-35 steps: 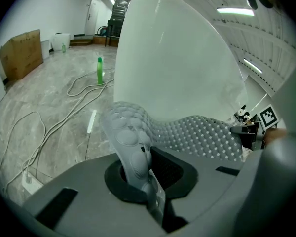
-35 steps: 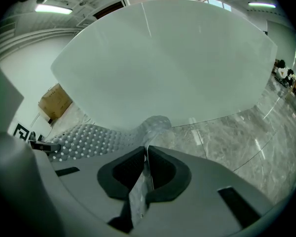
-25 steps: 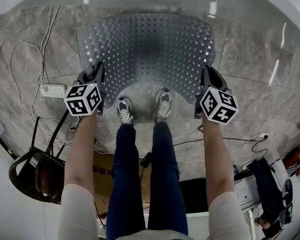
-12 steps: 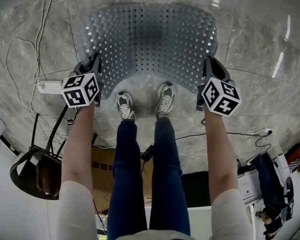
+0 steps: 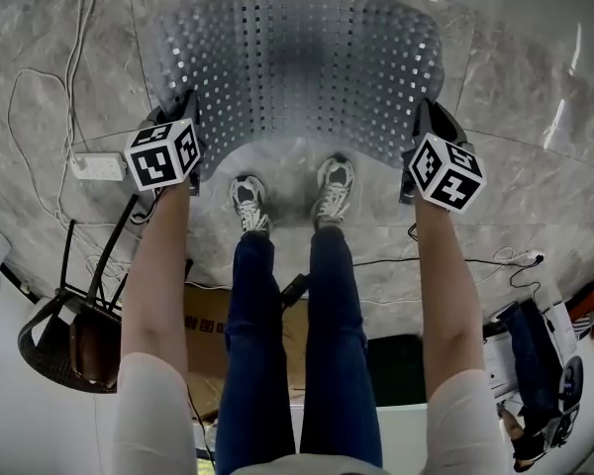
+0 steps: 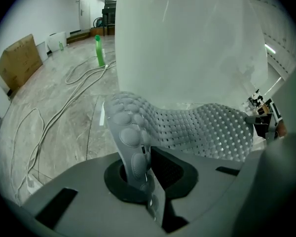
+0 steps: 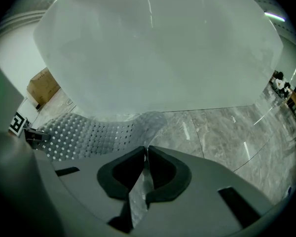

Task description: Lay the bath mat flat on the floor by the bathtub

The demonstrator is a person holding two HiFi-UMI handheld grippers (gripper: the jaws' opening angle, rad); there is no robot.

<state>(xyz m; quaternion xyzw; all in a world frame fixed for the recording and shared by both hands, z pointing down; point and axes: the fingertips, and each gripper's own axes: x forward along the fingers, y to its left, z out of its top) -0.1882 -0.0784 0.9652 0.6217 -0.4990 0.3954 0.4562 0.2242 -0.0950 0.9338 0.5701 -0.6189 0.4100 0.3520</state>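
Left gripper [image 6: 140, 157], right gripper [image 7: 145, 166] pinch mat [image 5: 297, 67] corners, seemingly beside bathtub [image 7: 158, 53].

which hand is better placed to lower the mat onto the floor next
Neither leads: the left gripper and right gripper each have jaws shut on a near corner of the bath mat, about level. Probably lower both together.

Bath mat [image 5: 297, 67]: 1. Left tongs [image 6: 144, 151], right tongs [image 7: 146, 151]: 2. Shoes [image 5: 246, 202]: 2. Chair [image 5: 71, 342]: 1.

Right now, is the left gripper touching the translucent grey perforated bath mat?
Touching. The left gripper view shows the left gripper with its jaws shut on the studded corner of the translucent grey perforated bath mat, no gap showing.
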